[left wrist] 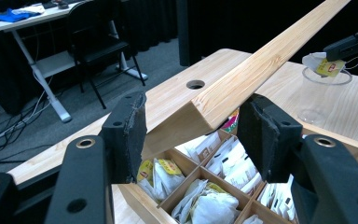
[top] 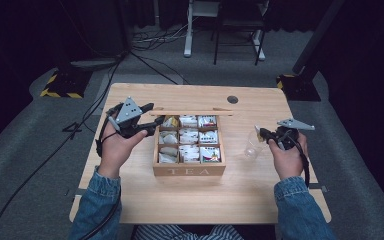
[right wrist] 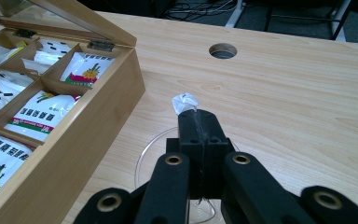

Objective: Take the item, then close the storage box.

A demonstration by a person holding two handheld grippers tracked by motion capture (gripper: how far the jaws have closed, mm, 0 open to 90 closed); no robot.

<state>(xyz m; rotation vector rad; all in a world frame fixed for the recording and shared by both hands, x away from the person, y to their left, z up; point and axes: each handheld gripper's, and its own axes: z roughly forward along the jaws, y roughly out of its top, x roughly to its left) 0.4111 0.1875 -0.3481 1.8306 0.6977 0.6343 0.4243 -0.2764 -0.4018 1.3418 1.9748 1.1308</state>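
Observation:
A wooden tea box [top: 189, 170] marked TEA stands mid-table, with several compartments of tea bags [top: 188, 136]. Its glass-paned lid [top: 190, 112] is raised, and my left gripper [top: 152, 119] is shut on the lid's left corner. In the left gripper view the lid's wooden frame [left wrist: 261, 60] runs up to the right from between the pads [left wrist: 133, 135]. My right gripper [top: 261, 133] is shut on a tea bag [right wrist: 185, 102], whose white tip sticks out past the jaws. It hangs over a clear plastic cup [top: 252, 148] right of the box. The cup's rim [right wrist: 142, 158] curves under the right gripper [right wrist: 197, 116].
A round cable hole [top: 232, 99] sits in the table's far side. Beyond the table are a black chair [top: 240, 25], white desk legs [top: 189, 30] and cables on the floor [top: 150, 55]. Bare tabletop [top: 195, 200] lies in front of the box.

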